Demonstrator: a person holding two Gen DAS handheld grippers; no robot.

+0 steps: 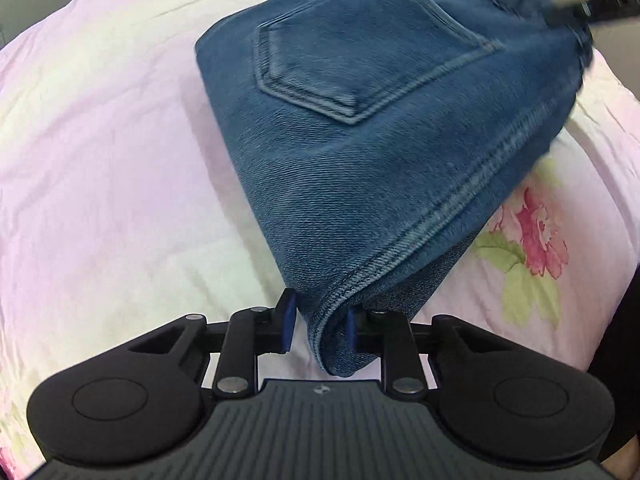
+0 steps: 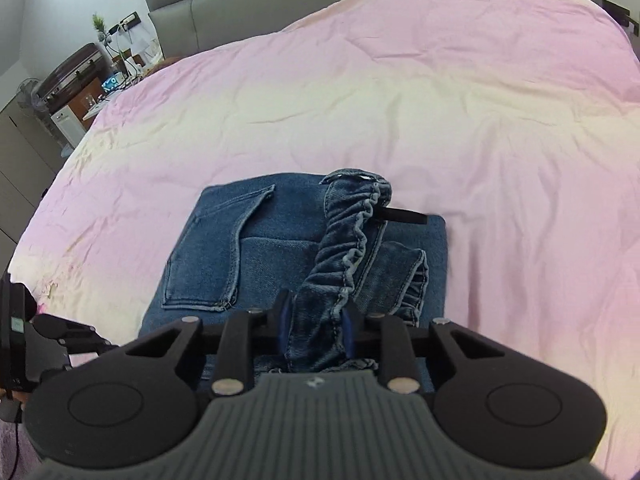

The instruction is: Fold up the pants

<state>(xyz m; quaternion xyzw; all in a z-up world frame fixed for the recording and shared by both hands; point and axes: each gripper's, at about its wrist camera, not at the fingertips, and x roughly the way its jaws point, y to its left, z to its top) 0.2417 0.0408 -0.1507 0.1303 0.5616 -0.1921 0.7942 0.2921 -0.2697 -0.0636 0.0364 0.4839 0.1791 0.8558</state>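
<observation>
Pants' (image 1: 360, 140) far corner blurred

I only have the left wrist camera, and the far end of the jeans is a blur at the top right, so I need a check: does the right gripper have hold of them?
Observer: Yes. The right gripper is closed on the gathered elastic waistband, which fills the gap between its pads.
Operator: Is the rest lying flat?
Observer: Mostly. The jeans lie as a folded stack on the pink bedsheet, and the waistband strip rises above the stack.
Operator: Anything loose?
Observer: A black strap sticks out sideways from the waistband's far end.
</observation>
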